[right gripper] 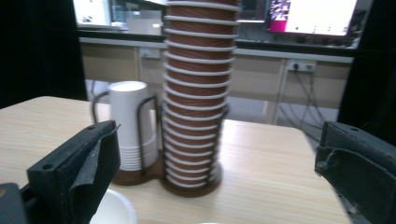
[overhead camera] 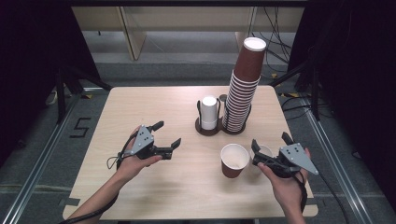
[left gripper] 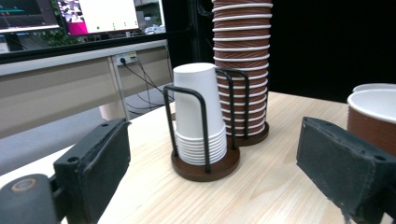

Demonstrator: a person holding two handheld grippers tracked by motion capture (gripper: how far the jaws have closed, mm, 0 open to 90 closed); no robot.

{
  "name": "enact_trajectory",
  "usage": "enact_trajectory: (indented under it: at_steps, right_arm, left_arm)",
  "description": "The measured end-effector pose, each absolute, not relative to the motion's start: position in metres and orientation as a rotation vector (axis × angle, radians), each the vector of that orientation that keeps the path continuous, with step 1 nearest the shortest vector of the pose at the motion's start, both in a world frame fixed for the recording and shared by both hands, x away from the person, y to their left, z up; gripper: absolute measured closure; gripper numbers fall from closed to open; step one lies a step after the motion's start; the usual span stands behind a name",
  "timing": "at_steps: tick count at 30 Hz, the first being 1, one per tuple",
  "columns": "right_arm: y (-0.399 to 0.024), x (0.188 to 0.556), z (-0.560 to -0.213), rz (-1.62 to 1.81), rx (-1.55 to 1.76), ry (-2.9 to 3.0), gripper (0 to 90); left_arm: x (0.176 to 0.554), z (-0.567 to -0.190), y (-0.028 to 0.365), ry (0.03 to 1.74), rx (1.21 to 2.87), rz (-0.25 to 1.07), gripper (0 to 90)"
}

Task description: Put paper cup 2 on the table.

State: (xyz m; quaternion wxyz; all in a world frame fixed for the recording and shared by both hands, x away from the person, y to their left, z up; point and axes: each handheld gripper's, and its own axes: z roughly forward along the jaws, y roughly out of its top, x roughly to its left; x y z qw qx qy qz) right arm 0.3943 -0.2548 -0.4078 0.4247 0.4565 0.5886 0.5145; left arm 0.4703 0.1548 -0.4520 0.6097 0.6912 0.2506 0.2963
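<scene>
Light wood table [overhead camera: 140,107] on grey floor [overhead camera: 42,140]; metal rail [overhead camera: 44,154] along the left side. Black tape mark [overhead camera: 80,127] on floor at left. Dark curtains [overhead camera: 28,56] on both sides. Beige bench [left gripper: 56,84] beyond the table, cables [overhead camera: 275,46] trailing near it. Lit monitors [left gripper: 105,15] above bench; wall socket [right gripper: 299,66] on its panel.
</scene>
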Motion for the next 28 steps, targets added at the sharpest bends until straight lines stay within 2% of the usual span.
enact_trajectory:
  at_steps: [6, 15, 20, 28]
  right_arm:
    - [-0.283, 0.397, -0.414, 1.234, 1.210, 1.376, 1.2]
    - [-0.316, 0.406, -0.448, 1.139, 1.313, 1.318, 1.5]
    - [-0.327, 0.410, -0.466, 1.093, 1.381, 1.275, 1.5]
    - [-0.336, 0.413, -0.486, 1.044, 1.426, 1.208, 1.9]
  left_arm:
    - [0.467, -0.464, 0.162, 0.601, 1.591, 0.702, 9.4]
    - [0.461, -0.481, 0.175, 0.653, 1.578, 0.716, 9.4]
    - [0.456, -0.487, 0.179, 0.656, 1.577, 0.741, 9.6]
    - [0.451, -0.493, 0.178, 0.656, 1.584, 0.712, 8.7]
